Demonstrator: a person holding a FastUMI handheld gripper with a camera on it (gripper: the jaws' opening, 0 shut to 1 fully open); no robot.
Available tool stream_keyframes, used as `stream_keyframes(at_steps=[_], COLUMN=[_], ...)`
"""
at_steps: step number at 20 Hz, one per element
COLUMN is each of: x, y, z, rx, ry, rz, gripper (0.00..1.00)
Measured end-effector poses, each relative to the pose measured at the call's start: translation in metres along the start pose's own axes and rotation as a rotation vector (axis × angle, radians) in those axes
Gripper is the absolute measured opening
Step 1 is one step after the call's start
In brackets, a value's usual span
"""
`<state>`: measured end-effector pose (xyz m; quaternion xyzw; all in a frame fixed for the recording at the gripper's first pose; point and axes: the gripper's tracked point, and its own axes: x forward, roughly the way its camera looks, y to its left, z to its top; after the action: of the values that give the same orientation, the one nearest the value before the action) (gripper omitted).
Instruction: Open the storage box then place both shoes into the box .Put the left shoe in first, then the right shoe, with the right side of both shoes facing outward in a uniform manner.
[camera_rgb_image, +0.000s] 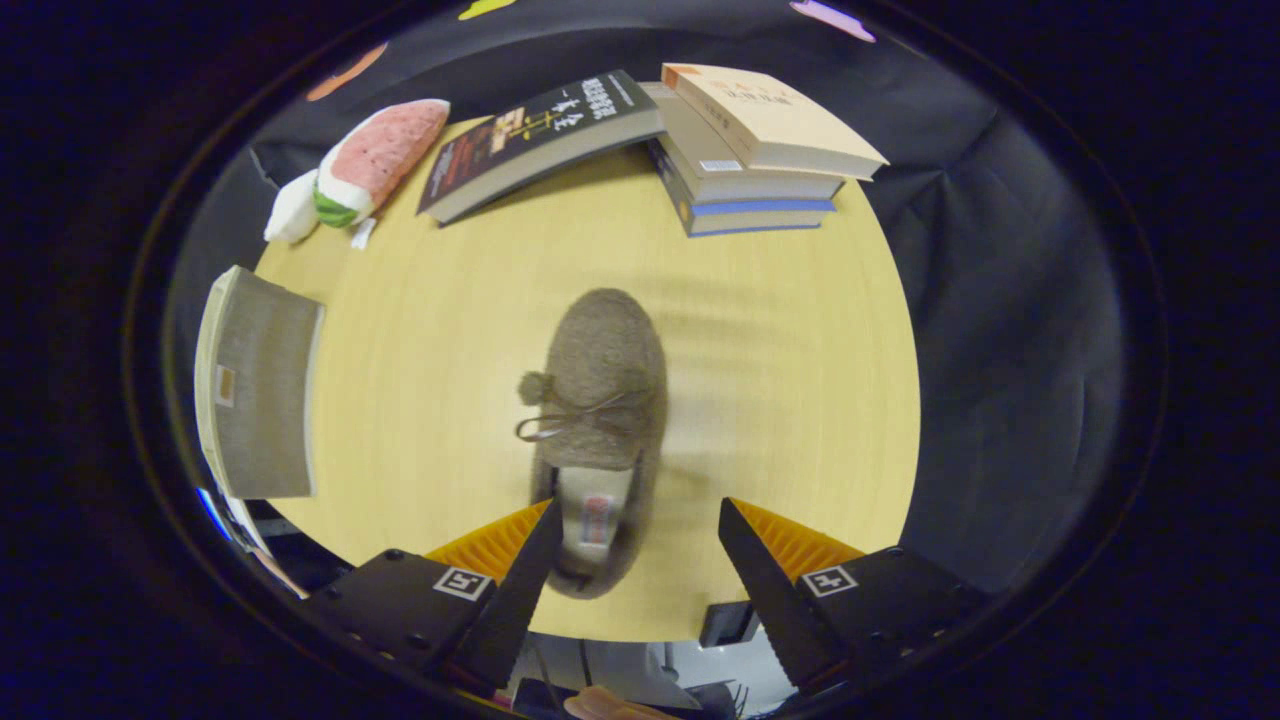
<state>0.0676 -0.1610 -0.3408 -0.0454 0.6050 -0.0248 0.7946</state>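
A grey-brown fuzzy shoe (603, 400) with a bow and pompom lies on the round wooden table (780, 380), toe pointing away from me. Its heel end sits just by my left finger (530, 570), partly between the two fingers. My gripper (640, 545) hovers above the table's near edge, open, with nothing pressed between the fingers. The grey fabric storage box (258, 385) stands at the table's left edge, well left of the fingers; I cannot tell whether it is open.
A watermelon-slice plush toy (365, 165) lies at the far left of the table. A dark book (540, 140) leans against a stack of books (750, 150) at the far side. Black cloth surrounds the table.
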Motion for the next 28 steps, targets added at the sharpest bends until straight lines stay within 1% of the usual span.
stream_keyframes(at_steps=[2,4,5,6,7,8,10,12,13,14,16,17,18,19,20,23,25,28], x=[0.020,0.036,0.043,0.048,0.052,0.055,0.057,0.060,0.061,0.062,0.062,0.060,0.064,0.059,0.059,0.049,0.033,-0.004], y=[-0.011,-0.019,-0.023,-0.024,-0.021,-0.016,-0.006,0.005,0.010,0.014,0.013,0.013,0.013,0.013,0.012,0.007,0.012,0.028], z=[-0.001,-0.001,-0.001,-0.002,-0.005,-0.004,-0.004,-0.006,-0.002,-0.002,-0.002,-0.001,-0.004,-0.005,-0.003,-0.008,-0.010,-0.013], rx=[0.009,0.009,0.012,0.020,0.032,0.043,0.055,0.020,0.007,0.005,-0.013,-0.021,0.009,0.016,0.021,0.086,0.134,0.196], ry=[0.018,0.023,0.023,0.026,0.033,0.035,0.034,0.029,0.012,0.001,-0.023,-0.037,-0.040,-0.036,-0.050,-0.034,-0.042,-0.062], rz=[-0.024,-0.041,-0.055,-0.050,-0.036,-0.008,0.041,0.088,0.111,0.132,0.130,0.136,0.131,0.134,0.133,0.110,0.128,0.159], gripper=[0.96,0.94,0.91,0.88,0.87,0.82,0.54,0.35,0.35,0.31,0.13,0.12,0.12,0.04,0.04,0.04,0.04,0.04])
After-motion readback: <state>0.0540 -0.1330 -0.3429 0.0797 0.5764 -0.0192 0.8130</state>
